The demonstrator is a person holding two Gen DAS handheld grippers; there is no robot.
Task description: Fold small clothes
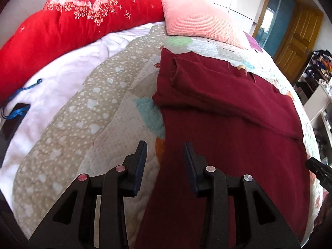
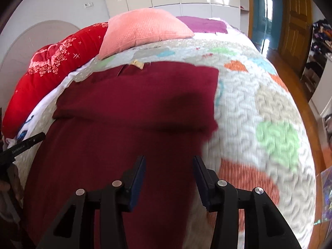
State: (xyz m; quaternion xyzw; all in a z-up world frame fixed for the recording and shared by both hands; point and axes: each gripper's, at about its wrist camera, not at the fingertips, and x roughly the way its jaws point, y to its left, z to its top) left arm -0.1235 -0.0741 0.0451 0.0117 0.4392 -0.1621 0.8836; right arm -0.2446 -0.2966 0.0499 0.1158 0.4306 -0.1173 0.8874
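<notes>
Both tools, left tool and right tool, hang spread and empty over the maroon garment half-folded on the quilted bed; we risk the loose folded flap slipping open if snagged
</notes>
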